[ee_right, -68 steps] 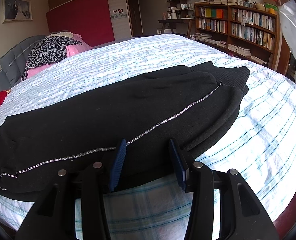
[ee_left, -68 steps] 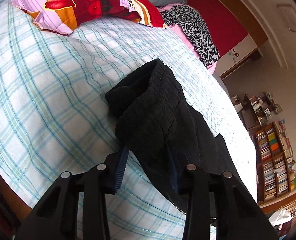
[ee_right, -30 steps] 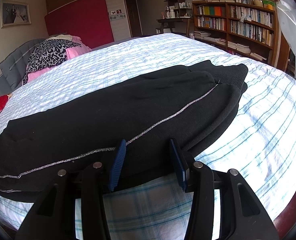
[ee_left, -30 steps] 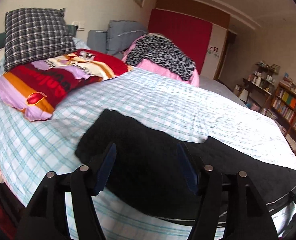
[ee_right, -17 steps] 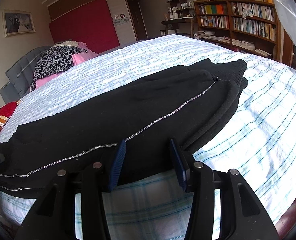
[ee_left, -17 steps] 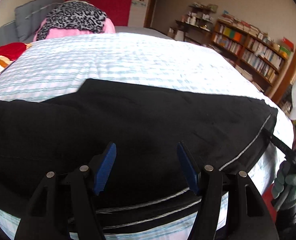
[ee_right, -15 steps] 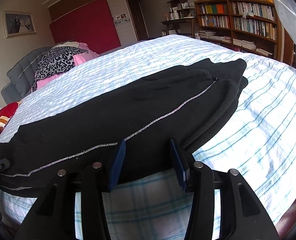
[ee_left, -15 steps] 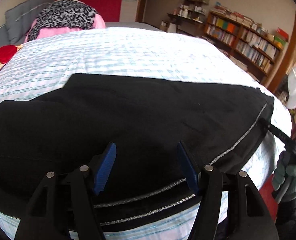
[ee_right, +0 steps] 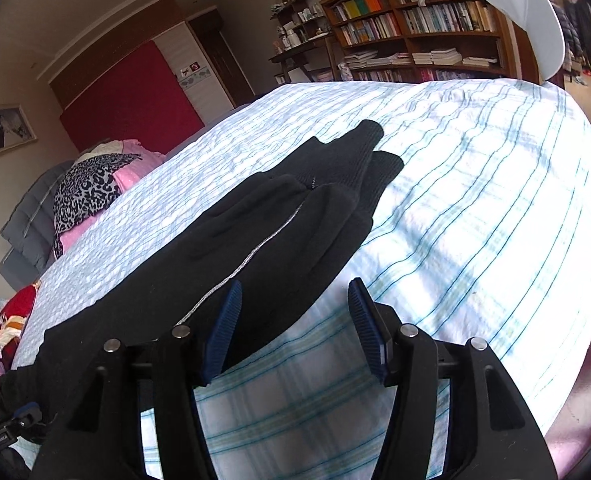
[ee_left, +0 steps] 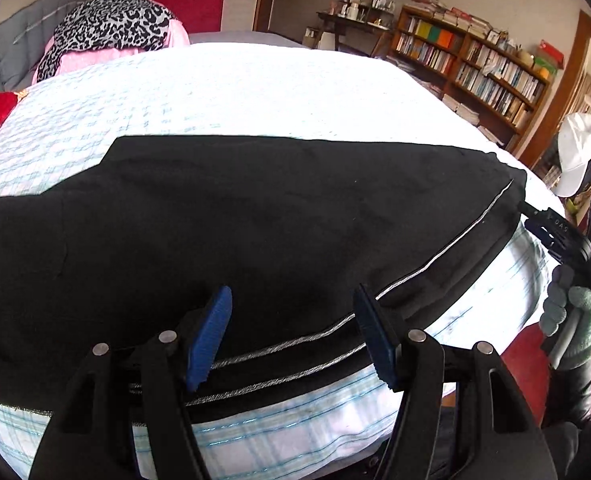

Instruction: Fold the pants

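Observation:
Black pants (ee_left: 255,220) with a thin silver side stripe lie flat lengthwise on the bed, one leg stacked on the other. In the right wrist view the pants (ee_right: 263,232) run from lower left to the cuffs (ee_right: 371,152) in the middle. My left gripper (ee_left: 291,328) is open and empty, its blue pads over the near edge of the pants. My right gripper (ee_right: 291,320) is open and empty, its left pad over the pants' near edge, its right pad over the sheet. Its body shows in the left wrist view (ee_left: 563,236), held by a gloved hand.
The bed has a white sheet with blue checks (ee_right: 475,208). A leopard-print and pink bundle (ee_left: 111,36) and a grey headboard sit at the far left, a red patterned pillow (ee_right: 11,320) beside them. Bookshelves (ee_right: 415,24) and a white cap (ee_left: 579,152) stand past the bed.
The left gripper has swung from the waistband end to face across the flattened pants. The right gripper has tilted and shifted toward the cuff end. Both stayed open.

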### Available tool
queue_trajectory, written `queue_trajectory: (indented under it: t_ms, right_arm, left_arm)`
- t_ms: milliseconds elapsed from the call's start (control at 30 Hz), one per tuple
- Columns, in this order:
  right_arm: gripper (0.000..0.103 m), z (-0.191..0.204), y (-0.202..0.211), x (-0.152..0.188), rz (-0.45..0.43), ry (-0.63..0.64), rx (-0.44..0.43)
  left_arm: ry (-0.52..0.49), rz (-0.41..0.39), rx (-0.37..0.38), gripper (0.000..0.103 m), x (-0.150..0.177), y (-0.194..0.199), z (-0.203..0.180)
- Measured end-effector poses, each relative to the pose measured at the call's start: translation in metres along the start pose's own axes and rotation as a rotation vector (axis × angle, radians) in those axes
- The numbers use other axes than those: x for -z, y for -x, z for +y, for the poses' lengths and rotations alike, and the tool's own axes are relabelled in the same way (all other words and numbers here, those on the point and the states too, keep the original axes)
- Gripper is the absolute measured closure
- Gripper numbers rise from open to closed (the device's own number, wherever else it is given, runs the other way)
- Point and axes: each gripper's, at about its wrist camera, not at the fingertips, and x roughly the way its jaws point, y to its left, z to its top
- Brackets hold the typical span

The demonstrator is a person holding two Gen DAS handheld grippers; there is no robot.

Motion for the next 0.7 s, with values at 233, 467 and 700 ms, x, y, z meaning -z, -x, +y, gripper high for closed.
queue_trajectory:
  t_ms: [233,467,700]
  right_arm:
    - [0.036,-0.023,-0.01,-0.034,-0.013,-0.117,-0.014]
    - [0.036,-0.032,-0.037,-0.049,0.023,-0.178,0.035]
    - [0.05,-0.023,-0.048,-0.054,0.051,-0.139,0.045]
  left_arm:
    - [-0.046,-0.045,0.064,0.039,-0.028,-0.002,-0.028]
    - [-0.046,-0.052,0.105,0.032,-0.055,-0.023,-0.047]
    - [-0.078,0.077,0.139,0.032,-0.045,-0.072,-0.067]
